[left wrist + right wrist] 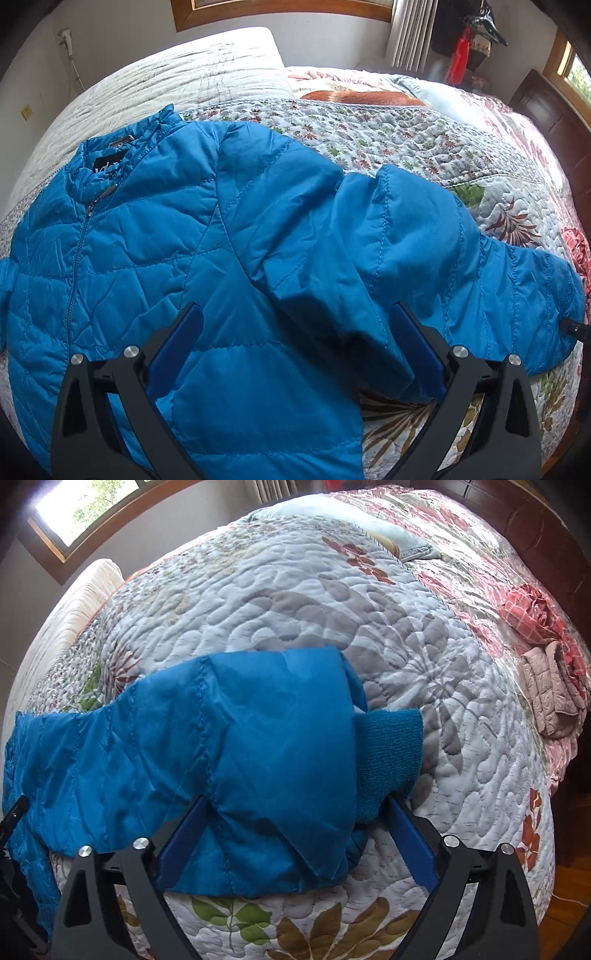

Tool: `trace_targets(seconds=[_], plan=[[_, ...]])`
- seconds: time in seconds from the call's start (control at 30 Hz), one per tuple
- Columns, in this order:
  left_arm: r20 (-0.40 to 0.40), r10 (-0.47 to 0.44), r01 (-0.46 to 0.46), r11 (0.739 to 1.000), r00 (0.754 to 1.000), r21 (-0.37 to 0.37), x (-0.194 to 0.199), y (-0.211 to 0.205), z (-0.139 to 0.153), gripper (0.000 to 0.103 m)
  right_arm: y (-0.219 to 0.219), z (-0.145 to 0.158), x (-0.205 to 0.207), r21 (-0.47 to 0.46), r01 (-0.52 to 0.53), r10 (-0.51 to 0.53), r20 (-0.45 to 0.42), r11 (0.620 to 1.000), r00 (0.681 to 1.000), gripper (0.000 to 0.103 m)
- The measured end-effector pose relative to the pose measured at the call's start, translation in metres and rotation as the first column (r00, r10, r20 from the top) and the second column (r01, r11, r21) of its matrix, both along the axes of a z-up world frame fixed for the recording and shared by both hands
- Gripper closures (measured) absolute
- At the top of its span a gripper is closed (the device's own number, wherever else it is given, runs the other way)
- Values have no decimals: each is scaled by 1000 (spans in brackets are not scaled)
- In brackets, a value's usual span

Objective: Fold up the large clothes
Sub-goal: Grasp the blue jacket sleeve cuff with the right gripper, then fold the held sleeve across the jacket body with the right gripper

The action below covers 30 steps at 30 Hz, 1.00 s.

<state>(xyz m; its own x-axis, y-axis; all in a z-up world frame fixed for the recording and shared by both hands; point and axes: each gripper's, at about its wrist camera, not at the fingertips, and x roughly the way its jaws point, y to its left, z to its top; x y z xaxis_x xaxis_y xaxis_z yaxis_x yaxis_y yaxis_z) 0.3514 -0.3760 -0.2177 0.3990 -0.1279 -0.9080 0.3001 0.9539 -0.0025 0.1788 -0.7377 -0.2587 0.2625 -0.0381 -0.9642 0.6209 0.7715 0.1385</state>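
The left hand-held gripper (295, 325) hovers with fingers spread over the blue puffer jacket (155, 236), near its armpit. The right hand-held gripper (295, 812), also spread, straddles the sleeve (229, 716) near the knit cuff (388, 746). The jacket lies front-up, zipped, on the floral quilt (295, 602) covering the bed; a folded pink jacket (546, 694) sits well apart.

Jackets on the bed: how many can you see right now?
2. The blue puffer jacket lies spread under both open grippers, its sleeve stretched toward the right gripper. A folded pink puffer jacket sits at the bed's far right edge. Others may be hidden.
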Motion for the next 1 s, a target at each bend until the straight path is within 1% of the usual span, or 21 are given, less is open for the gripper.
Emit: trace_targets(seconds=[0.03,0.07,0.1,0.13,0.17,0.2,0.3,0.4,0.5,0.57,0.7,0.77,0.93,1.0], plan=[[-3,-2,2,1000,1000,-1,0,0,-1,3,2,2,0,-9,1,-1,-2,1000,1000,19],[-8,-4,4,1000,1000,-4,1,0,-2,3,4,5,0,-7,0,0,2,1000,1000,28],[-12,-5,5,1000,1000,-8,1,0,-2,3,6,10,0,-1,-3,3,13,1000,1000,43],[-15,-8,8,1000,1000,-13,1,0,-2,3,8,14,1,16,-8,8,33,1000,999,53],[-16,-12,12,1000,1000,-16,2,1,-1,3,11,19,2,28,-15,14,51,999,999,66],[-17,-15,15,1000,1000,-20,1,2,0,3,15,24,3,17,-22,21,55,1000,998,71],[-14,-29,29,999,999,-35,0,11,8,3,28,44,8,-21,-34,36,90,999,995,76],[-18,-39,38,997,999,-66,1,28,18,3,46,71,14,-19,-67,69,189,998,980,76],[-16,-10,9,998,1000,-64,4,51,25,3,81,93,32,-46,-159,165,230,986,959,76],[-10,19,-20,997,1000,-68,6,70,28,3,109,103,47,-47,-227,232,253,973,939,76],[-8,72,-72,995,997,-63,11,103,33,3,168,111,74,-45,-337,336,278,940,900,76],[-4,94,-94,993,996,-65,12,120,36,3,199,113,88,-54,-393,391,289,918,874,76],[-2,131,-131,989,991,-70,14,149,39,3,258,110,117,-68,-473,471,285,878,835,76],[-6,143,-143,987,990,-77,15,158,40,3,281,107,129,-94,-509,514,264,856,816,76]])
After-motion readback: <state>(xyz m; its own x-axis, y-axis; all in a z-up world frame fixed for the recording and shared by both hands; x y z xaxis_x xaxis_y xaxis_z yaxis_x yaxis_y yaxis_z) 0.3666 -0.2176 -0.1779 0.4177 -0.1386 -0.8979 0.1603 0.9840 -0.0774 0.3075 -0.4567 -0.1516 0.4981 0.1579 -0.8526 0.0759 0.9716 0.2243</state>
